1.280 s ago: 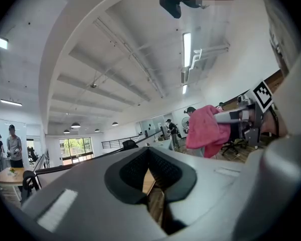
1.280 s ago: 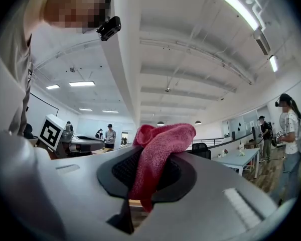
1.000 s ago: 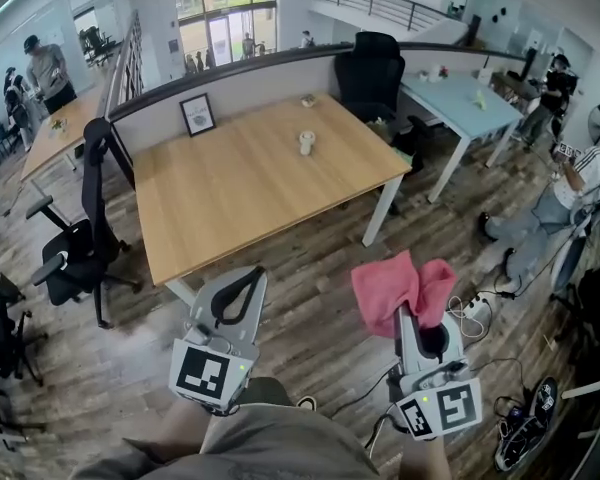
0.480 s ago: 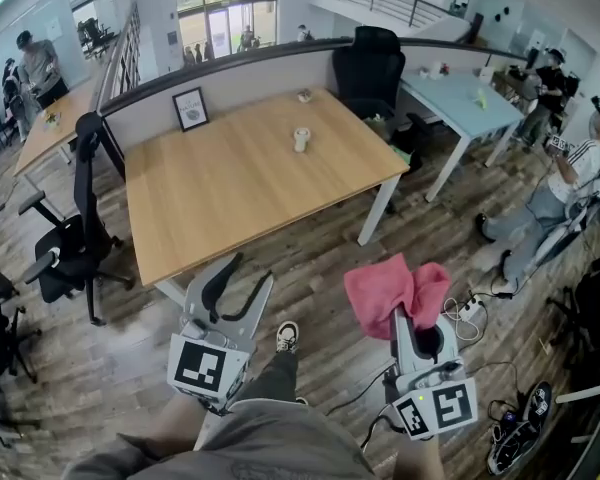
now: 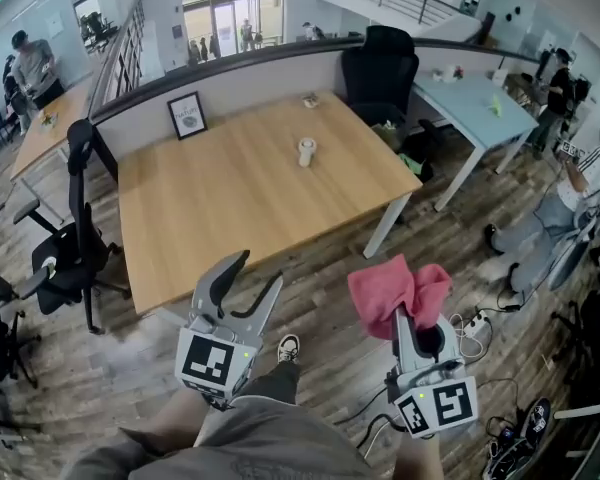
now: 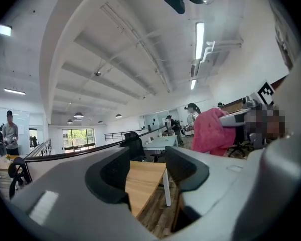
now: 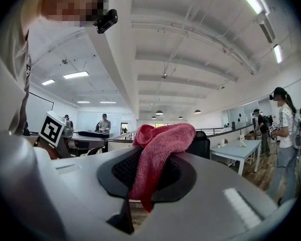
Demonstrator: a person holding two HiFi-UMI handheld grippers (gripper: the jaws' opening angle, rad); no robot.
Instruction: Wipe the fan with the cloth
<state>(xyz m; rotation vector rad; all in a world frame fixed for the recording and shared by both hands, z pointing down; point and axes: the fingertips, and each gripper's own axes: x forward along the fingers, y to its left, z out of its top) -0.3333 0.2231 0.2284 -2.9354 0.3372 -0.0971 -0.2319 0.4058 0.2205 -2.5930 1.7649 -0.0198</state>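
A small white object (image 5: 306, 151), likely the fan, stands on the wooden table (image 5: 210, 208), well ahead of both grippers. My left gripper (image 5: 258, 271) is held over the floor near the table's front edge. Its jaws have just been opening and now stand apart with nothing between them, as the left gripper view (image 6: 146, 169) also shows. My right gripper (image 5: 414, 314) is shut on a pink cloth (image 5: 398, 288) that bunches up above its jaws. In the right gripper view the cloth (image 7: 158, 144) hangs down between the black pads of the right gripper (image 7: 148, 177).
A picture frame (image 5: 188, 116) stands at the table's far edge. Black office chairs sit at the left (image 5: 75, 238) and behind the table (image 5: 378, 73). A light blue table (image 5: 470, 98) and people are at the right. A power strip and cables (image 5: 470, 320) lie on the floor.
The left gripper's jaws went from shut to wide apart. Both grippers and the person have moved closer to the wooden table. The cloth stays in the right gripper.
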